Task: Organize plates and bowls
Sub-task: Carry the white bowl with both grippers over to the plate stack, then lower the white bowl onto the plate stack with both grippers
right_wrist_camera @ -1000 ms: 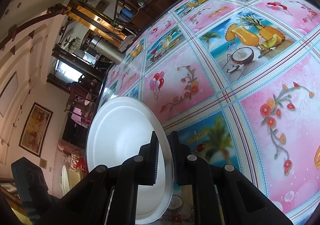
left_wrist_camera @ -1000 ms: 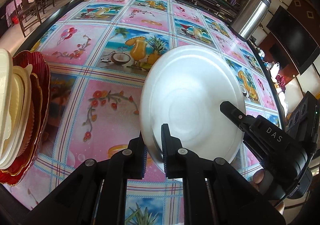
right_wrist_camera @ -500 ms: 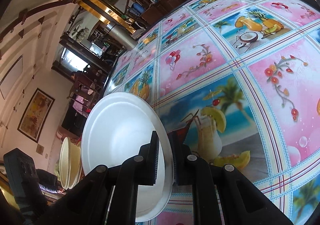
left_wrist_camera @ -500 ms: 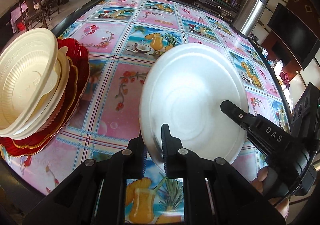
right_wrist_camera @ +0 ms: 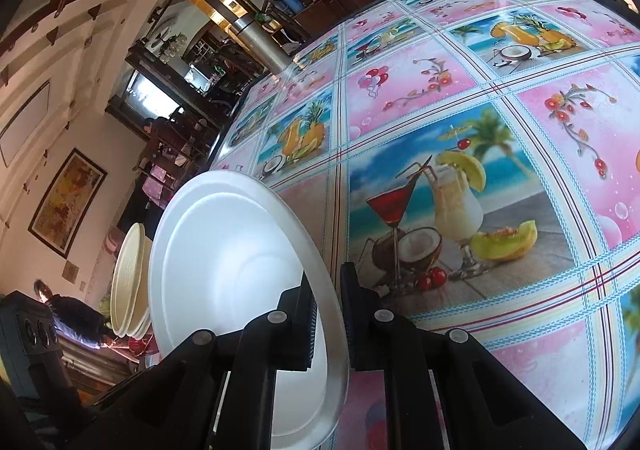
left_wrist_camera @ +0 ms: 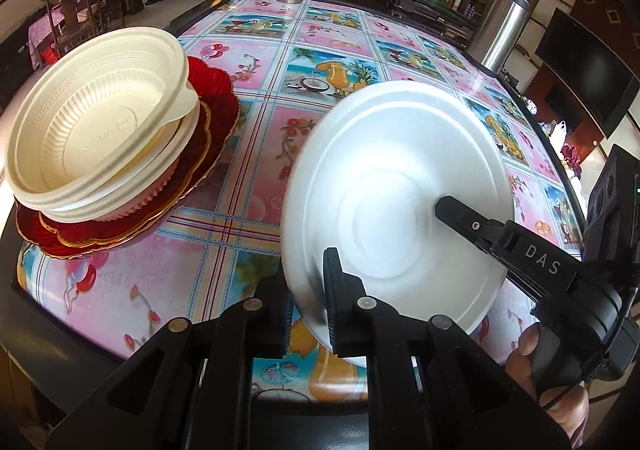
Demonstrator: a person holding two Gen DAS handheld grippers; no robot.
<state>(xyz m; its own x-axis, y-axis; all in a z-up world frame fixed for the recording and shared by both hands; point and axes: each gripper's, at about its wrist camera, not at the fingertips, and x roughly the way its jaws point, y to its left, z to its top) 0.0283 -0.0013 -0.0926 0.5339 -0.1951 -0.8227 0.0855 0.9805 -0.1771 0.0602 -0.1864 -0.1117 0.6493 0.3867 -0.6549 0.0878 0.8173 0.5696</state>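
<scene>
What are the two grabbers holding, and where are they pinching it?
Both hold one white plate, lifted and tilted over the table. The left gripper pinches its near rim; the right gripper pinches the rim on another side.

The letters "DAS" can be read — white on black — on the finger of the right gripper (left_wrist_camera: 444, 205), which lies across the white plate (left_wrist_camera: 396, 185). The cream bowl (left_wrist_camera: 96, 121) left of that plate has raised marks inside — too faint to read.
</scene>
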